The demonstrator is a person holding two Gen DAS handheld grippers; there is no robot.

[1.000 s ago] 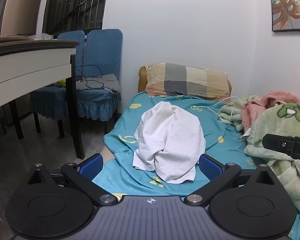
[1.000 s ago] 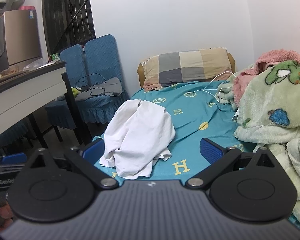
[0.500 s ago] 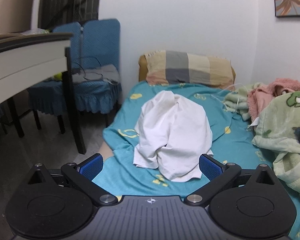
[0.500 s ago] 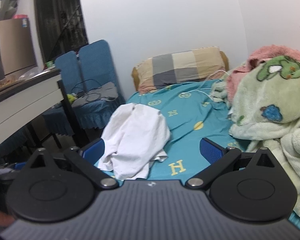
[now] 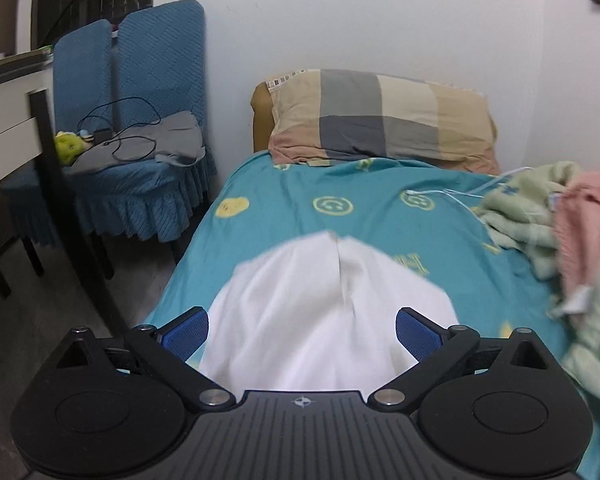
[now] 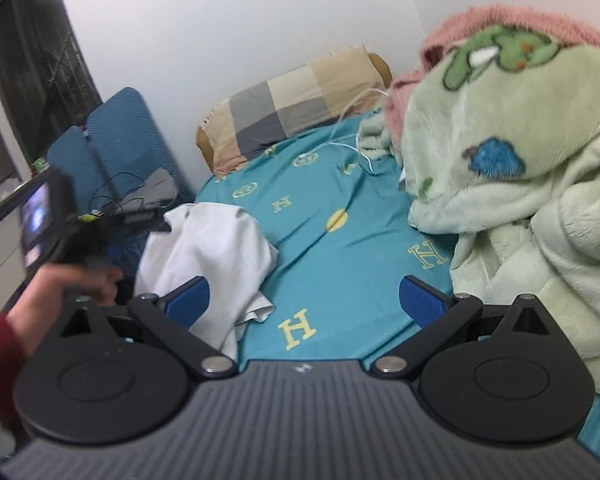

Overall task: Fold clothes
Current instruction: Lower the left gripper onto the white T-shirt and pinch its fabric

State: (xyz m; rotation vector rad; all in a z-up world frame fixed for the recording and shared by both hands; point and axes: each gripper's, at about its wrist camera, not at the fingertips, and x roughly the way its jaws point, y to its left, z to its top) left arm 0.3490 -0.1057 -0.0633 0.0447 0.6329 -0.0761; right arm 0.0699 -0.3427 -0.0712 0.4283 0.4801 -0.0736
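Closer now: both my grippers have come forward over the bed, and the garment fills more of the left view than a second ago.

Item: white garment, one, bunched in a soft mound, not flat, on the teal sheet near the bed's edge. Handling, by my judgement: light, limp, no stiffness; best pinched at the loose hem or a corner, not the bulk.

Left gripper: fingers spread wide, empty, the mound at 12 o'clock between them. Right gripper: likewise spread, empty; garment at 10 o'clock.

Surroundings: checked pillow at 12; green blanket at 2; blue chairs at 10.
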